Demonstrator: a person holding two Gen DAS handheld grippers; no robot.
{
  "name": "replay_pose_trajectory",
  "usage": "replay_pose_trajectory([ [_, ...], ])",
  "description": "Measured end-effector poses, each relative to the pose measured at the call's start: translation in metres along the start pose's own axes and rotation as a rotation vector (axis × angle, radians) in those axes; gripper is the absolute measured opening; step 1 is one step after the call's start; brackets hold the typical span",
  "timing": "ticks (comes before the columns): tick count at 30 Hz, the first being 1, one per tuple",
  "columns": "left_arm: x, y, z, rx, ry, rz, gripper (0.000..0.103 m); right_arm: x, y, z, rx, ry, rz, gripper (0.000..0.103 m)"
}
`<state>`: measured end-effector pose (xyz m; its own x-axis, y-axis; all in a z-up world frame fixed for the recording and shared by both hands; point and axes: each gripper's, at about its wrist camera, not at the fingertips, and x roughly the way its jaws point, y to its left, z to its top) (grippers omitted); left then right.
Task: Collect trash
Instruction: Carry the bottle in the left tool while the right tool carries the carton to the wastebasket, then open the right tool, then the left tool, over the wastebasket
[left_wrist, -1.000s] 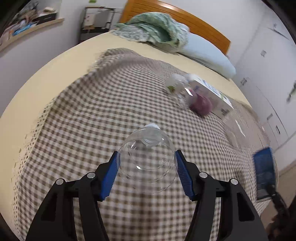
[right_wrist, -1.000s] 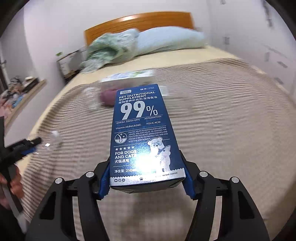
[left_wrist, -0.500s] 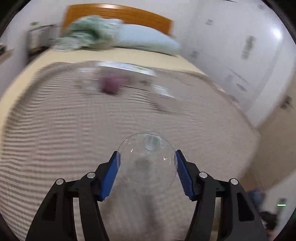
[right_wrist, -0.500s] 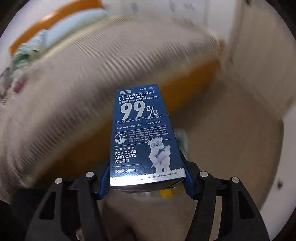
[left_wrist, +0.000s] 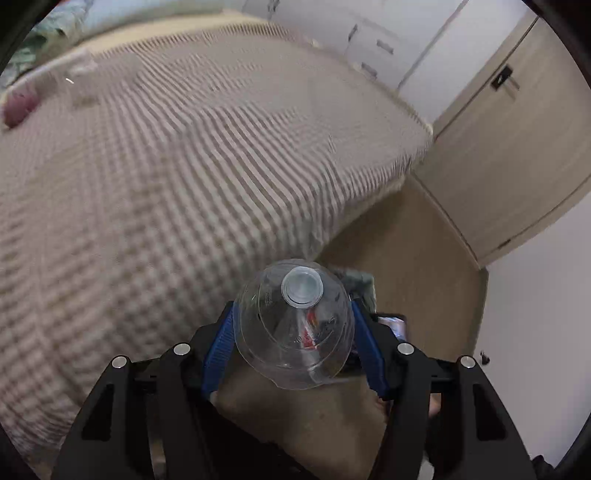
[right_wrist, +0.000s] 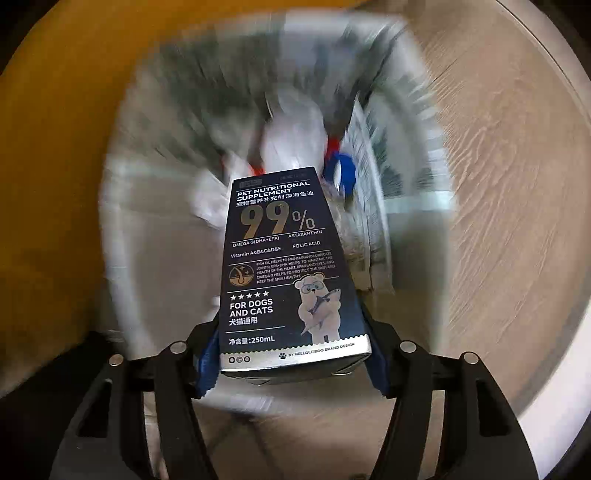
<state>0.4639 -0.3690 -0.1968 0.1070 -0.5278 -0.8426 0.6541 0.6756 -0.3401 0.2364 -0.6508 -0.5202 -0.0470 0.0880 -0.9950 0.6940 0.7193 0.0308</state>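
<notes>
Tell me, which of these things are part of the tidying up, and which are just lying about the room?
Part of the job:
- clear plastic bottle, held in the left gripper
- dark blue supplement box, in the right gripper
- white trash bin below the box

Just there:
- checked bedspread
- wooden door
- wood floor

Smeared beyond reading by motion: the contents of the white bin (right_wrist: 122, 236) under the blue carton (right_wrist: 288, 273), the checked bedspread (left_wrist: 177, 177), and a purplish lump (left_wrist: 16, 107) cut by the left edge.
</notes>
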Motion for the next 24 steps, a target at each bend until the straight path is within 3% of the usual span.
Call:
replay_pose_trajectory([
  [2,0.018,-0.015,-0.002,0.013,0.028,0.018,0.058,0.028,0.009,-0.002,-0.064,0.041,-0.059,0.063],
  [4,0.032,-0.028,-0.003,0.033,0.049,0.024,0.058,0.032,0.012,-0.005,-0.100,0.041,-0.046,0.073],
  [7,0.051,-0.040,-0.008,0.040,0.082,0.031,0.058,0.015,0.004,-0.018,-0.124,-0.008,-0.029,0.075],
  [10,0.073,-0.049,-0.011,0.025,0.118,0.021,0.058,-0.031,-0.014,-0.032,-0.097,-0.146,0.014,0.075],
  [11,0.081,-0.053,-0.013,0.022,0.132,0.015,0.058,-0.045,-0.021,-0.035,-0.076,-0.190,0.023,0.065],
  [12,0.086,-0.056,-0.014,0.020,0.143,0.010,0.058,-0.054,-0.029,-0.037,-0.050,-0.213,0.048,0.035],
  [15,0.109,-0.070,-0.022,0.027,0.187,0.013,0.058,-0.048,-0.041,-0.031,0.000,-0.175,0.174,0.009],
  [17,0.126,-0.079,-0.027,0.030,0.234,0.013,0.058,-0.029,-0.039,-0.021,-0.007,-0.152,0.200,0.007],
  [20,0.148,-0.082,-0.025,0.021,0.284,0.019,0.058,0.020,-0.019,-0.016,0.029,-0.033,0.218,0.007],
  [22,0.164,-0.081,-0.028,0.023,0.318,0.044,0.058,0.024,-0.013,-0.021,0.034,-0.037,0.194,0.007],
  [24,0.187,-0.081,-0.032,0.030,0.361,0.080,0.058,0.010,-0.014,-0.028,0.045,-0.089,0.235,0.008],
])
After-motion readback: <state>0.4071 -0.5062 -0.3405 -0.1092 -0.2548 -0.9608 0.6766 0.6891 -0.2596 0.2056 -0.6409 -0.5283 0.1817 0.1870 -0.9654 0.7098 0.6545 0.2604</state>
